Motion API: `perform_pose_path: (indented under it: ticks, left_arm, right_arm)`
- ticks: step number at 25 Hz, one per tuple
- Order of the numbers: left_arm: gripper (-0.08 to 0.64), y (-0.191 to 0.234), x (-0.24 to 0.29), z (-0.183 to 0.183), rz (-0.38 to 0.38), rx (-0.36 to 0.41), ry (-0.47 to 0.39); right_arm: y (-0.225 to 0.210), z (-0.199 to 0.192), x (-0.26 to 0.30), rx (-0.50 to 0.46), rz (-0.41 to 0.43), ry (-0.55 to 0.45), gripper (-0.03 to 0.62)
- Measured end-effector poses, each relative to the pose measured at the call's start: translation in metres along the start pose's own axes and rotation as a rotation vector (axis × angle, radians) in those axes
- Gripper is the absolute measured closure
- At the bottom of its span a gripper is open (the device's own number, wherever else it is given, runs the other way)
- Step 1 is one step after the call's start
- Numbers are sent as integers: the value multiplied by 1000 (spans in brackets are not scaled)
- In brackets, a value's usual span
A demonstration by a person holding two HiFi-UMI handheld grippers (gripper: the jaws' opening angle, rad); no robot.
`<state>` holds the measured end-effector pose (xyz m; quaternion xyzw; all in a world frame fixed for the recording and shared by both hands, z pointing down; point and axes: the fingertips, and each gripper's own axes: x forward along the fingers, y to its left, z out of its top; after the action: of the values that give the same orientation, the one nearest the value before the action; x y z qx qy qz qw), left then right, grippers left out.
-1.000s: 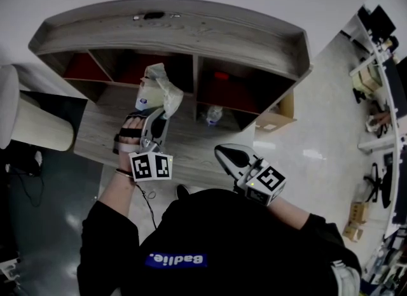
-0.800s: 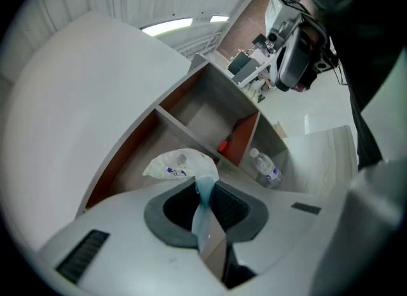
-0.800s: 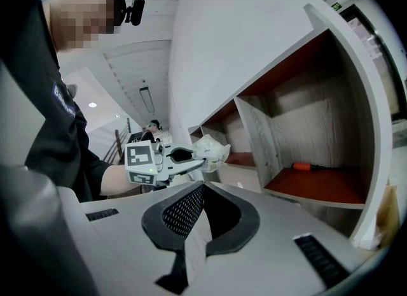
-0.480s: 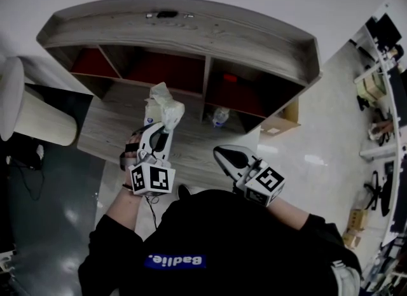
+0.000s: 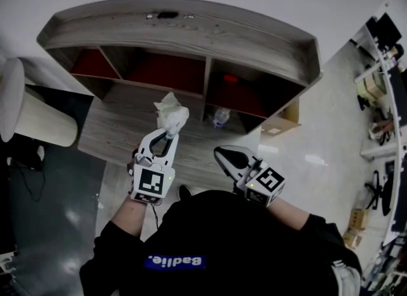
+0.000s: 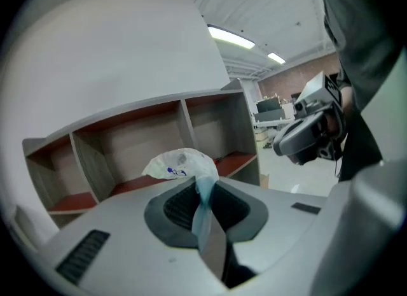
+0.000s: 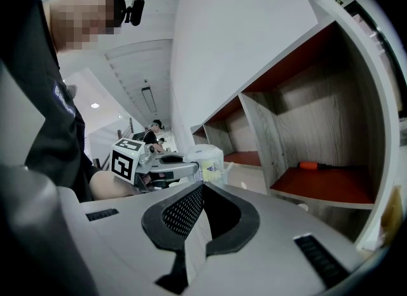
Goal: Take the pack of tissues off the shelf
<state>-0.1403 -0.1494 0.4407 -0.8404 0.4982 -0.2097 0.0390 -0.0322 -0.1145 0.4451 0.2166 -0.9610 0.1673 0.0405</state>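
Frankly, my left claw (image 6: 202, 185) is clamped only on a thin wrapper flap (image 6: 205, 207). The tissues (image 6: 180, 163) dangle just past its tips, out of the shelf (image 6: 127, 129) ahead. A jerk could tear that film or let it slip, dropping them. My right claw (image 7: 200, 188), alongside, is closed on nothing.

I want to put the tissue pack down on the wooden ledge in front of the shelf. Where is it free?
The wooden ledge is bare left of the left gripper, in front of the left and middle compartments. Right of the tissue pack it is tighter: a small bottle stands there, and the right gripper hangs close by.
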Motion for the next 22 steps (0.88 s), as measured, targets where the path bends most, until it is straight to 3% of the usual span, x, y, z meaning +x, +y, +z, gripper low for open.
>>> perform_pose_path:
  ticks: [6, 22]
  left_arm:
    - [518, -6, 1, 3, -34, -207, -26]
    - [518, -28, -8, 17, -88, -347, -84]
  right_arm:
    - [-3, 1, 0, 6, -10, -4, 563]
    - [-4, 4, 5, -6, 15, -12, 563]
